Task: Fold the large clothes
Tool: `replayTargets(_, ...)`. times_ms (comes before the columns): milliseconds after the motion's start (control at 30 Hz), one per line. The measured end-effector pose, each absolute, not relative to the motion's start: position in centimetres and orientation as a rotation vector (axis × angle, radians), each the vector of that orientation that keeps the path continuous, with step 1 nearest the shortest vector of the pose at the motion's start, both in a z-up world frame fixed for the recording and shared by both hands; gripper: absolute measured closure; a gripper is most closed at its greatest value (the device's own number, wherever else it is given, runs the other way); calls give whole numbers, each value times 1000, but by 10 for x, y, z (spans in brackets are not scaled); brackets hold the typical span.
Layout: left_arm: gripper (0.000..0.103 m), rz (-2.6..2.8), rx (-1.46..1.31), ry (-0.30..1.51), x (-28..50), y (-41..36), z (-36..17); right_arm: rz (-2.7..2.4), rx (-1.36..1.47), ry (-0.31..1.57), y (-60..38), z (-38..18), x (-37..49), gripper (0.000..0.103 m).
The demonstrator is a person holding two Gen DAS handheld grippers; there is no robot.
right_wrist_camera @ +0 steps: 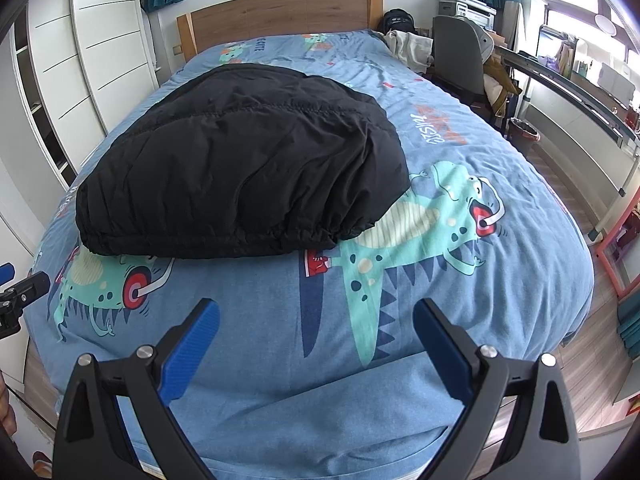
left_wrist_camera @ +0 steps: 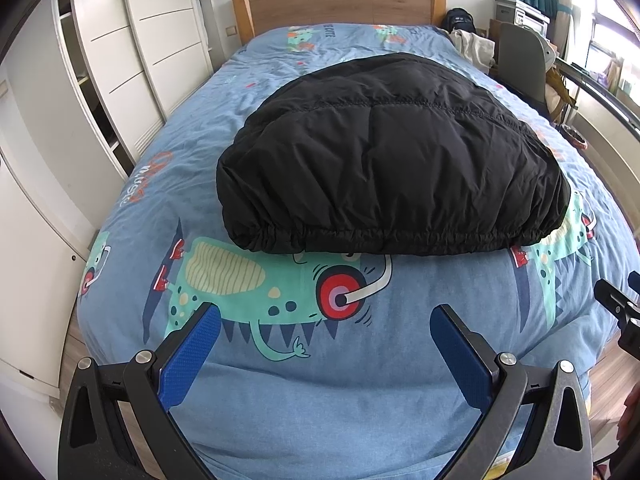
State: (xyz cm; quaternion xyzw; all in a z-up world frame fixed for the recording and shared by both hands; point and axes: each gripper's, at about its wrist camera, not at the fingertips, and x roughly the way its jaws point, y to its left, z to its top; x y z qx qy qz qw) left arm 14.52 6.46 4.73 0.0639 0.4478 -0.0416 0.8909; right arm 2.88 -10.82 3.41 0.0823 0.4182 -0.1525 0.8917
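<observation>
A black padded jacket (left_wrist_camera: 384,152) lies folded in a compact bundle in the middle of the bed, its gathered hem facing me; it also shows in the right wrist view (right_wrist_camera: 240,160). My left gripper (left_wrist_camera: 326,320) is open and empty, held above the foot of the bed a short way in front of the jacket. My right gripper (right_wrist_camera: 316,316) is open and empty too, in front of the jacket's right side. The right gripper's tip shows at the left wrist view's right edge (left_wrist_camera: 618,304); the left gripper's tip shows at the right wrist view's left edge (right_wrist_camera: 20,288).
The bed has a blue dinosaur-print cover (left_wrist_camera: 360,360) and a wooden headboard (left_wrist_camera: 340,4). White wardrobe doors (left_wrist_camera: 120,60) stand along the left. A chair (right_wrist_camera: 460,56) with clothes, a desk (right_wrist_camera: 580,92) and a bin (right_wrist_camera: 524,132) stand on the right.
</observation>
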Motion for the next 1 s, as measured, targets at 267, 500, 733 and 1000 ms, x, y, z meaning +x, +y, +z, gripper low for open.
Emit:
replayTargets(267, 0, -84, 123, 936, 143, 68, 46, -312, 167, 868, -107, 36, 29, 5)
replayTargets(500, 0, -83, 122, 936, 143, 69, 45, -311, 166, 869, -107, 38, 28, 5)
replayTargets(733, 0, -81, 117, 942, 143, 69, 43, -310, 166, 869, -107, 37, 28, 5)
replayTargets(1000, 0, -81, 117, 943, 143, 70, 42, -311, 165, 869, -107, 37, 28, 5)
